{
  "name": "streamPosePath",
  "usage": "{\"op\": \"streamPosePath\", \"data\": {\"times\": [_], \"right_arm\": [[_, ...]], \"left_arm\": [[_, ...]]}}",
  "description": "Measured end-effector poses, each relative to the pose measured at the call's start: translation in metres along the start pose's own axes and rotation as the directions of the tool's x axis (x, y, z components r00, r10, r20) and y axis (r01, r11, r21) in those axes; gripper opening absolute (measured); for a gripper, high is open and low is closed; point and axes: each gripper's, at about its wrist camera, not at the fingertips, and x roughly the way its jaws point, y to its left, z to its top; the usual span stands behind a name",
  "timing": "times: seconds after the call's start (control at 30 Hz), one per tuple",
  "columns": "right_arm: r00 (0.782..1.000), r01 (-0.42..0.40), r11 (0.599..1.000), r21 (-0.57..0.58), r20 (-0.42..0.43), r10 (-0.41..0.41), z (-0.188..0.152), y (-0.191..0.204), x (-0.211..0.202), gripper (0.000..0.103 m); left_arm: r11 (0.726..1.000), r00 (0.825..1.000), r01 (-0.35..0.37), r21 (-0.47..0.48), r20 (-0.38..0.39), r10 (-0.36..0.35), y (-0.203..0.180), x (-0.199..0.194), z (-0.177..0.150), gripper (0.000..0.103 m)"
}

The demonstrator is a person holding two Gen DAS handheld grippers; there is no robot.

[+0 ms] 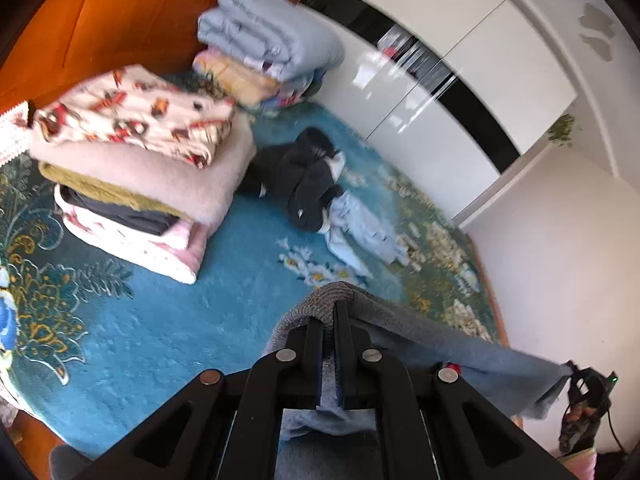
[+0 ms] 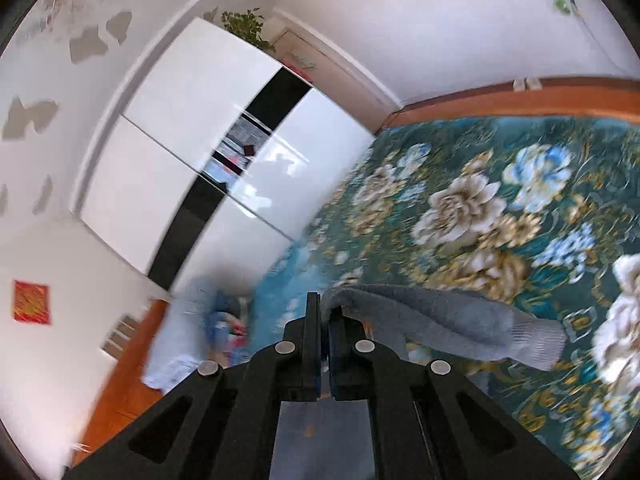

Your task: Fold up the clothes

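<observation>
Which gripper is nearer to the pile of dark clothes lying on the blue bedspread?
Left. The left gripper, shut on the grey garment, faces the dark clothes just ahead. The right gripper points elsewhere; its view doesn't show them.

Motion blur smears the pale blue cloth [image 2: 188, 332] beyond recognition.

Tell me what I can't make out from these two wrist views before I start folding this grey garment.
- Grey garment: its full shape. In the left wrist view the left gripper covers the middle; the lower part runs off the bottom edge.
- Right gripper: its fingers hide the pinched fabric.
- Bluish heap, right wrist view: motion blur, type unreadable.
- Dark clothes pile, left wrist view: crumpled, separate pieces uncountable.
</observation>
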Motion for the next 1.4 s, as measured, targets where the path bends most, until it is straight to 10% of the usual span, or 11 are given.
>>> {"op": "streamPosePath", "data": {"times": [0.27, 0.8, 1.03, 1.17, 1.4], "right_arm": [[0.949, 0.270, 0.956, 0.117, -0.200, -0.243, -0.032, -0.095, 0.146, 0.002], [0.867, 0.360, 0.931, -0.049, -0.351, -0.354, -0.043, -0.112, 0.368, 0.003], [0.885, 0.240, 0.964, -0.116, -0.383, -0.266, -0.044, -0.101, 0.379, 0.016], [0.902, 0.148, 0.982, -0.118, -0.391, -0.183, -0.032, -0.093, 0.351, 0.026], [0.882, 0.119, 0.979, -0.168, -0.435, -0.182, -0.023, -0.108, 0.304, 0.038]], "left_arm": [[0.992, 0.985, -0.123, -0.027, -0.129, 0.118, 0.000, 0.120, 0.028, 0.005], [0.925, 0.883, -0.373, -0.068, -0.333, 0.332, 0.039, 0.317, 0.074, 0.004], [0.933, 0.873, -0.358, -0.040, -0.369, 0.319, 0.031, 0.323, 0.068, 0.012], [0.940, 0.881, -0.339, -0.040, -0.365, 0.302, 0.025, 0.308, 0.060, 0.053], [0.932, 0.868, -0.362, 0.031, -0.353, 0.349, 0.018, 0.277, 0.048, 0.056]]}}
